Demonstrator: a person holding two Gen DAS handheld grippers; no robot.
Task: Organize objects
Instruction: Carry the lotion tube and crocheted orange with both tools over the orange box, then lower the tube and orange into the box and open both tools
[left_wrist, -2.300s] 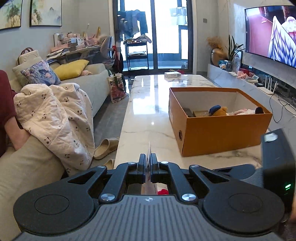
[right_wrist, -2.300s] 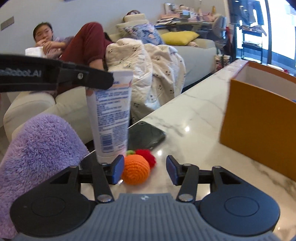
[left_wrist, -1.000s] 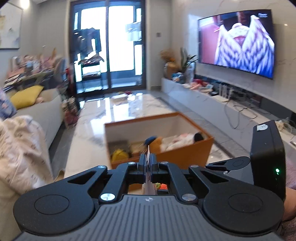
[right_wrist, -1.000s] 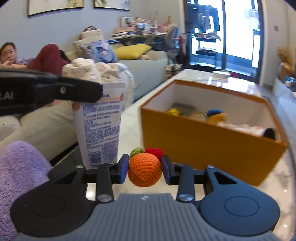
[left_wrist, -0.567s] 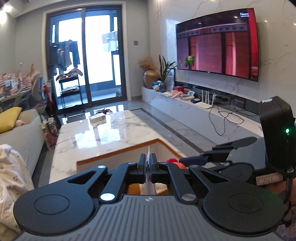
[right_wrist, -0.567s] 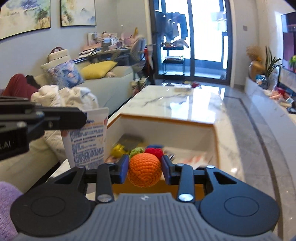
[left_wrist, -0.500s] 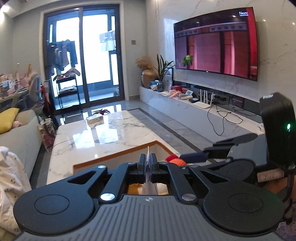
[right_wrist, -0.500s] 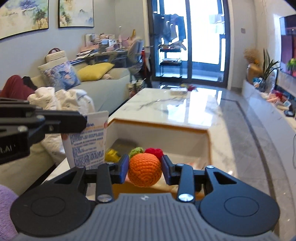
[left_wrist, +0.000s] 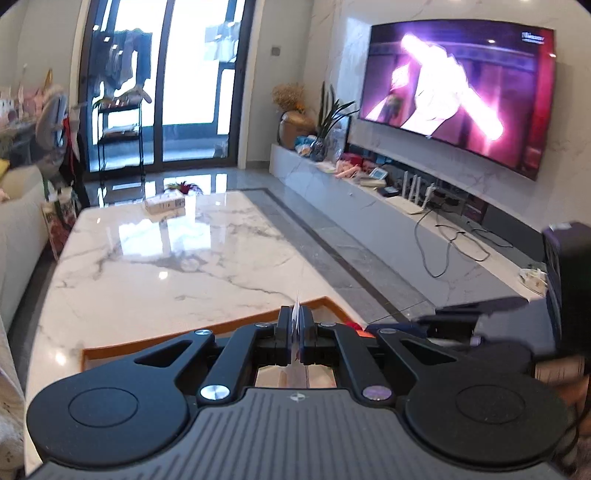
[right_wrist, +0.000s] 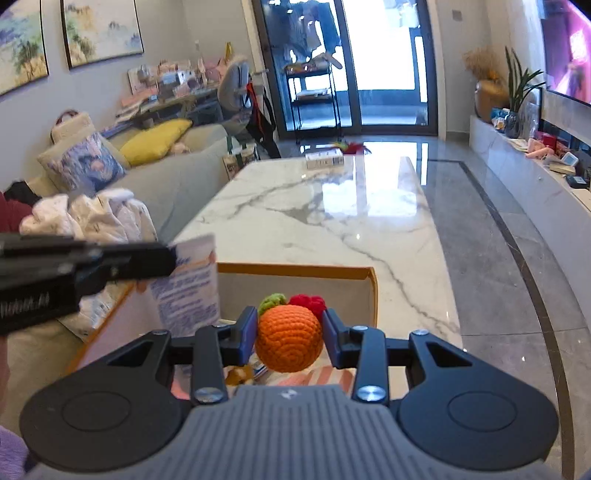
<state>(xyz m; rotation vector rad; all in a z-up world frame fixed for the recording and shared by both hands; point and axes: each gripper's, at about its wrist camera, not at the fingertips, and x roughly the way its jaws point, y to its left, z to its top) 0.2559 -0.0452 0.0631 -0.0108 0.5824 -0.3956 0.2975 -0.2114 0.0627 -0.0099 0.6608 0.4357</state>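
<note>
My right gripper (right_wrist: 290, 332) is shut on an orange crocheted ball (right_wrist: 289, 340) with a green leaf and a red tuft, held above the open orange cardboard box (right_wrist: 371, 291). My left gripper (left_wrist: 296, 328) is shut on the flat crimped end of a white tube (right_wrist: 186, 291) with blue print, which hangs down over the box's left side. In the left wrist view only the tube's thin edge (left_wrist: 295, 314) shows between the pads, and the box's far rim (left_wrist: 207, 326) lies just ahead. Several small items lie in the box under the ball.
The box stands on a long white marble table (right_wrist: 332, 210) with a small white carton (right_wrist: 324, 159) at its far end. A sofa with a blanket and cushions (right_wrist: 110, 192) runs along the left. A low TV bench (left_wrist: 369, 192) and a wall screen are on the right.
Both grippers have travelled forward along the table with their loads, from in front of the box to above its opening. The box's near wall has dropped out of sight.
</note>
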